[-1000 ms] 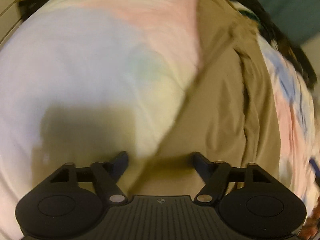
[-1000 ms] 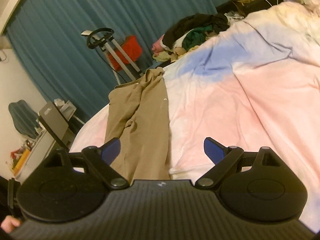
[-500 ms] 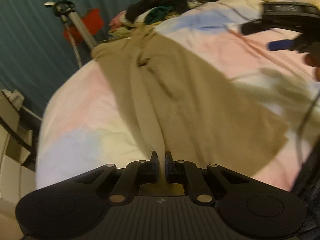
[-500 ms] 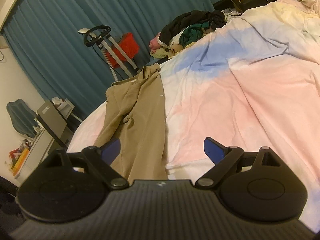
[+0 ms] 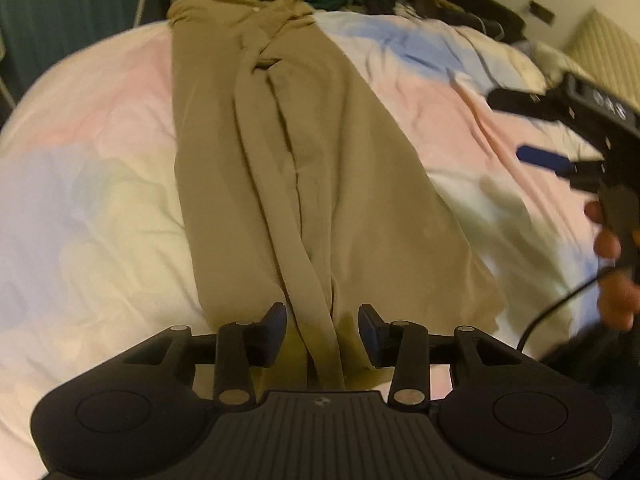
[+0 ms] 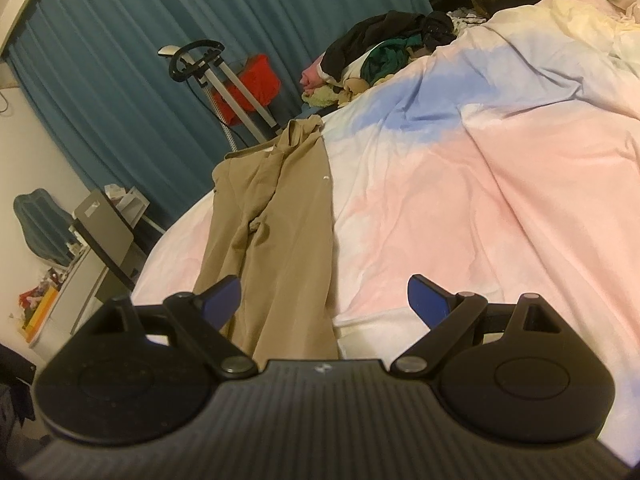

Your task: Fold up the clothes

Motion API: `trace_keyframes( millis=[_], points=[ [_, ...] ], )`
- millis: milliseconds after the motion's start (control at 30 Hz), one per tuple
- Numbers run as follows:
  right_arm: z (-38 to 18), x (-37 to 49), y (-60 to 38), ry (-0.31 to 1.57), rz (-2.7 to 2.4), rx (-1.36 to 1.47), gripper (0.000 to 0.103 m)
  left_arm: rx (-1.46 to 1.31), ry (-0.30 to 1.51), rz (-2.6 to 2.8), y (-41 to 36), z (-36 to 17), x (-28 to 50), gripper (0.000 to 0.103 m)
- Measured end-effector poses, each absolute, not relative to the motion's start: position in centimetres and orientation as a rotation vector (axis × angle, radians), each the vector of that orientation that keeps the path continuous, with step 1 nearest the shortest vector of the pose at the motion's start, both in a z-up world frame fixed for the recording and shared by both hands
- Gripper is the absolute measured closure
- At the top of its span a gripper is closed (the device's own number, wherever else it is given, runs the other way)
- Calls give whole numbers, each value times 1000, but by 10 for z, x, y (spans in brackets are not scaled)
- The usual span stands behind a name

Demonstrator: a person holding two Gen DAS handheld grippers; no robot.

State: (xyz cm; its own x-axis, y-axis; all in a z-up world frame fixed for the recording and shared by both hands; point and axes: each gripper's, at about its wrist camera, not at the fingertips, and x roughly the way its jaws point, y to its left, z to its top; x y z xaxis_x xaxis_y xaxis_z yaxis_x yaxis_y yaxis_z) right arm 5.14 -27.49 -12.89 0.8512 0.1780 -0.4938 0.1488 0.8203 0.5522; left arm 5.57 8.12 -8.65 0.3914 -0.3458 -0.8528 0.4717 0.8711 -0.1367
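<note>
A bedroom is recorded: a bed under a pastel pink, blue and cream cover, teal curtains behind it, and a heap of unsorted clothes in the upper centre of the right wrist view. A metal stand with a red item is noted against the curtains.

The task's thing, a tan garment, is laid flat on the bed. In the left wrist view its long axis is seen to run from the bottom centre of the frame up to the top centre, almost in line with the fingers. A raised lengthwise fold is observed along the middle of the cloth, and its near end is found directly between the two fingers.

The left hand-held gripper is held at the near hem with its fingers parted to a moderate gap; the fold lies between them but is not pinched. The right hand-held gripper is spread wide and holds nothing. In its own view the tan garment lies ahead and to the left of centre, with only its right edge reaching the gap between the fingers. In the left wrist view this tool is seen at the right edge of the frame, above bare cover and well apart from the cloth.

The left tool is judged the nearer and already on axis. The right is judged to need a leftward shift before any hem can be taken.
</note>
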Motion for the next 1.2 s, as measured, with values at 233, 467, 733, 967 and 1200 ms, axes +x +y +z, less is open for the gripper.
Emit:
trace_keyframes(
  millis=[233, 467, 733, 967, 1200],
  points=[
    [-134, 53, -266, 589, 42, 593, 12, 105, 1031, -547, 74, -102, 66, 101],
    [-143, 60, -267, 565, 135, 671, 11, 223, 835, -615, 69, -77, 31, 102],
    [-152, 134, -250, 588, 274, 719, 30, 294, 817, -636, 54, -81, 24, 102],
    [-159, 244, -218, 626, 350, 715, 43, 269, 933, -698, 44, -106, 41, 102],
    [-165, 339, -170, 687, 266, 483, 80, 197, 952, -763, 52, -113, 51, 102]
  ],
)
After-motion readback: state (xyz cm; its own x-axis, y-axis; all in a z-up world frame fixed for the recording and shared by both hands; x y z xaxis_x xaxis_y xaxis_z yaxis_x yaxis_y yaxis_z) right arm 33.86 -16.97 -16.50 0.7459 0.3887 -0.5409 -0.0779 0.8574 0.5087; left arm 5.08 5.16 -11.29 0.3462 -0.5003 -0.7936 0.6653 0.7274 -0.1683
